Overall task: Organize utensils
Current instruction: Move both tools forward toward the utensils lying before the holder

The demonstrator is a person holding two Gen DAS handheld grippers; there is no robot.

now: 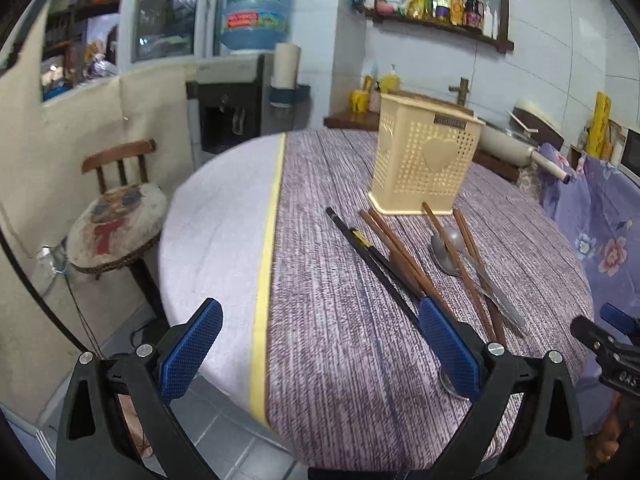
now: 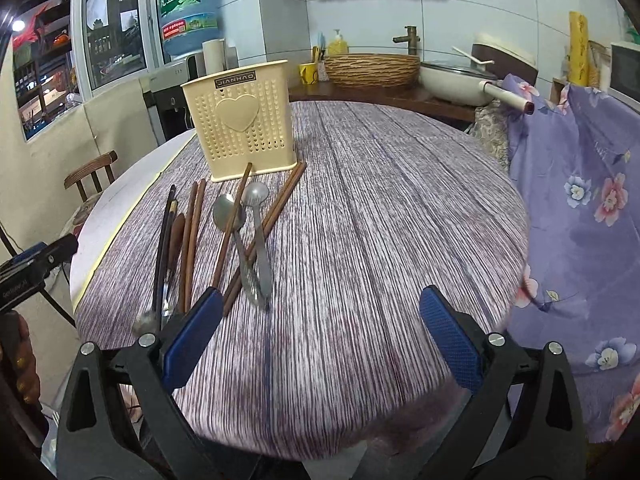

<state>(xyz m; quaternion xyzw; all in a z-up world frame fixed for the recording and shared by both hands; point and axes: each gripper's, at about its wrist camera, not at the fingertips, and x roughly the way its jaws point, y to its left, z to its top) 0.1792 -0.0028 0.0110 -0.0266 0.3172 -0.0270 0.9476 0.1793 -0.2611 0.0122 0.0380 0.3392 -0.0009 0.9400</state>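
Utensils lie in a loose fan on the round table (image 2: 380,220), on its striped purple cloth, toward the left side and just in front of the cream perforated utensil holder (image 2: 240,120), which stands upright near the far left edge.

My left gripper (image 1: 320,344) hangs over the near edge with its jaws spread wide and nothing between them; its right blue pad (image 1: 448,348) hides the near ends of the leftmost sticks, and I cannot tell whether it touches them. My right gripper (image 2: 320,336) is likewise released wide, empty, over bare cloth at the near edge, its left pad (image 2: 192,340) just beside the handle ends.

Counting from the left in the right wrist view: one black chopstick pair (image 2: 164,248), a dark wooden handle (image 2: 176,240) beside it, two brown chopsticks (image 2: 192,240) side by side, one brown chopstick (image 2: 232,224) lying across a metal spoon (image 2: 228,212), a second metal spoon (image 2: 256,200), then two more brown chopsticks (image 2: 284,196) reaching the holder's base. A small rounded metal end (image 2: 144,322) shows at the near edge; I cannot identify it.
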